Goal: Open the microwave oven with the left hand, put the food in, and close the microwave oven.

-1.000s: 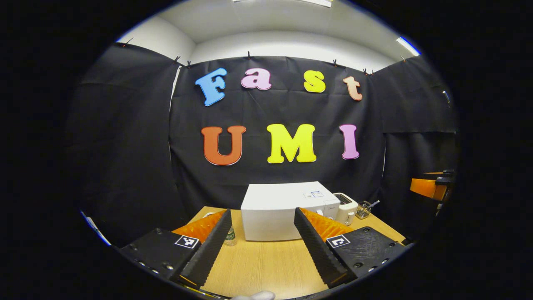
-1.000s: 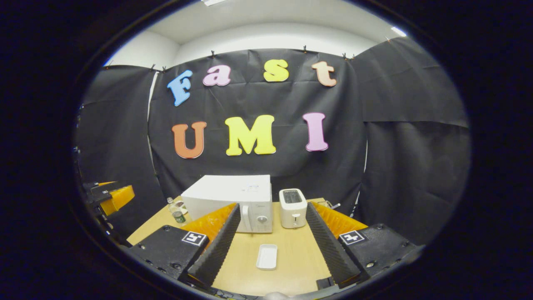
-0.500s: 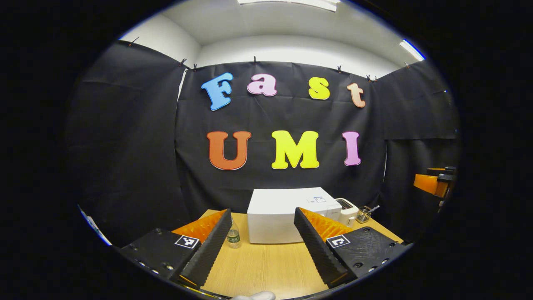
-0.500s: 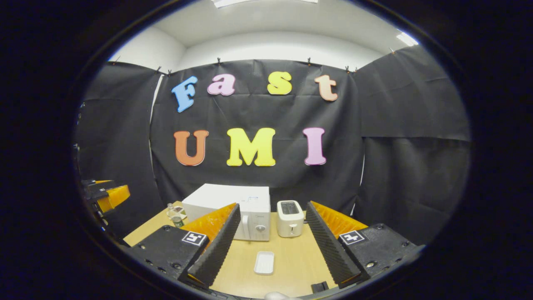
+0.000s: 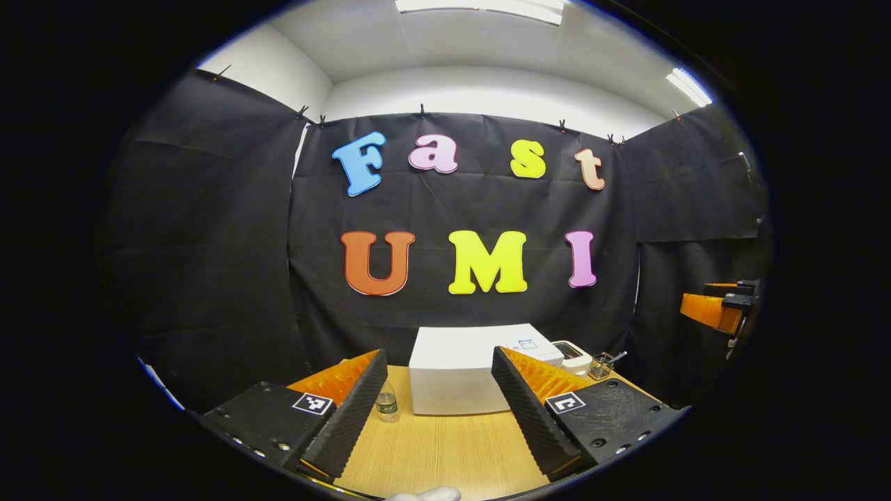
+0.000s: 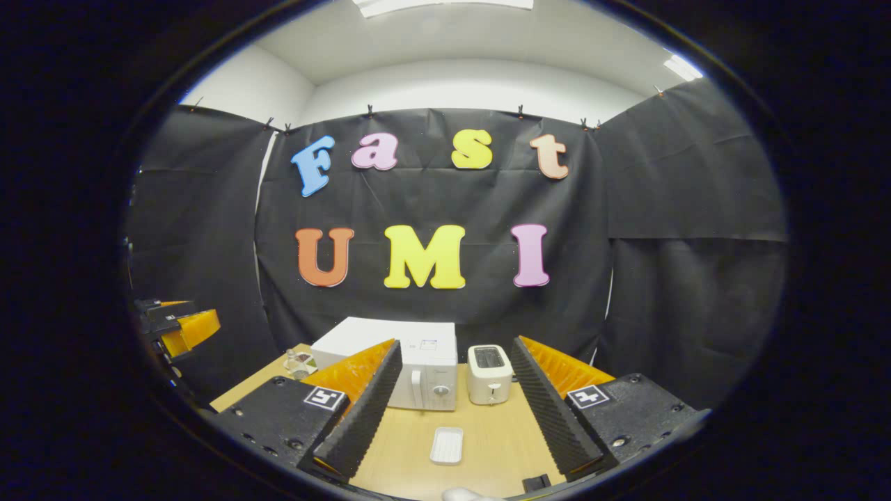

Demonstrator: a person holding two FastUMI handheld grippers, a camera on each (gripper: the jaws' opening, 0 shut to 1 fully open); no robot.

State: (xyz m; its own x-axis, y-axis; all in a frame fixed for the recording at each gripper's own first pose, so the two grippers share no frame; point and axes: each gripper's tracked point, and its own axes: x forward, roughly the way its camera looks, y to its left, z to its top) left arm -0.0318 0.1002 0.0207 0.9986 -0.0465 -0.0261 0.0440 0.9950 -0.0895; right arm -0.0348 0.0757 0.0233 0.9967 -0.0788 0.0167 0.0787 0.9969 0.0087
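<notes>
Taking the microwave (image 5: 456, 379) as my landmark: my left gripper (image 5: 440, 407) hung well short of it with its fingers spread wide and nothing between them, looking at a plain white side of the box. A small bottle (image 5: 385, 403) stood on the table (image 5: 431, 452) just left of the microwave. To its right sat the toaster (image 5: 575, 355) and, further right, a wire holder (image 5: 601, 364).

In the right gripper view the microwave (image 6: 400, 369) showed the face that mattered: its door handle (image 6: 416, 387) ran upright, with a knob (image 6: 440, 391) just right of it. So the handle lay around the corner from my left fingers, toward the toaster (image 6: 489, 374) side, and I judged the left gripper would have to swing round to that face before it could pull.

My right gripper (image 6: 449, 424) was also spread open and empty, with the white food tray (image 6: 447, 445) lying flat on the table in front of the microwave, long axis pointing away from me, between my fingers' lines but apart from both. The door looked shut; nothing had been started.
</notes>
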